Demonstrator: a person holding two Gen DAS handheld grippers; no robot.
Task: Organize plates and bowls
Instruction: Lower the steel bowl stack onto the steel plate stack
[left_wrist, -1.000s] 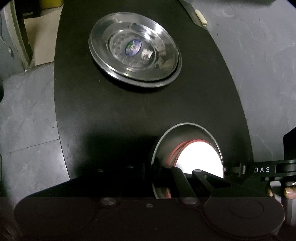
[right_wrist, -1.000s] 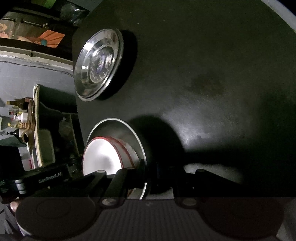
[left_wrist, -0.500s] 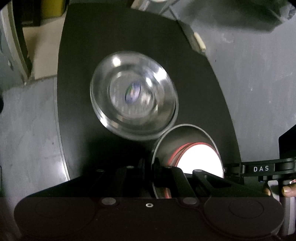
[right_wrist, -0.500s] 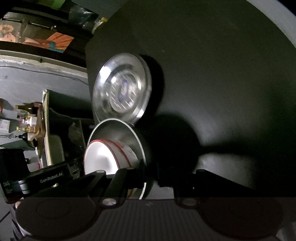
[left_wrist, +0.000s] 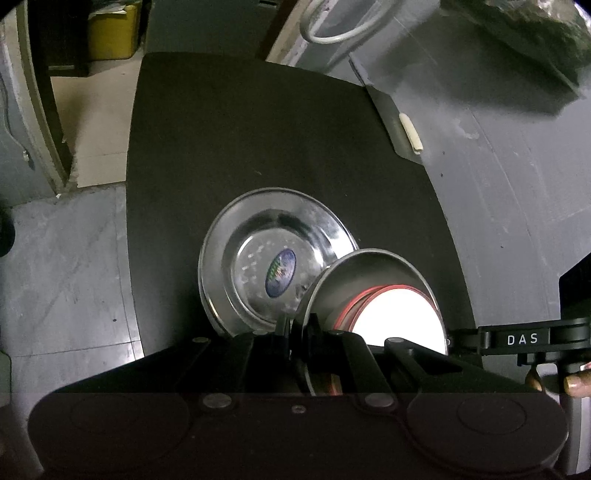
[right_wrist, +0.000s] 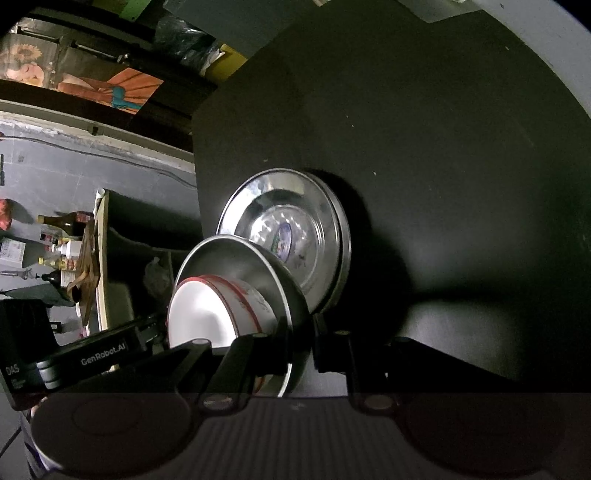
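A shallow steel dish (left_wrist: 369, 273) with a white, red-rimmed bowl (left_wrist: 399, 317) inside it hangs tilted above the black table (left_wrist: 258, 147). My left gripper (left_wrist: 301, 332) is shut on its left rim. My right gripper (right_wrist: 301, 332) is shut on the opposite rim of the dish (right_wrist: 236, 258), and the white bowl (right_wrist: 199, 317) shows beside it. A stack of steel plates (left_wrist: 273, 258) with a blue sticker lies on the table just beyond. The dish's far edge overlaps the plates (right_wrist: 291, 229) in both views.
The table ends at grey floor (left_wrist: 66, 277) on the left. A small white piece (left_wrist: 410, 133) lies by its right edge. A low shelf with bottles (right_wrist: 62, 254) stands left of the table. A person's fingertips (left_wrist: 576, 384) hold the right gripper's handle.
Both grippers have carried the dish with the white bowl toward the plate stack. The stack was far across the table and is now right at the dish's edge.
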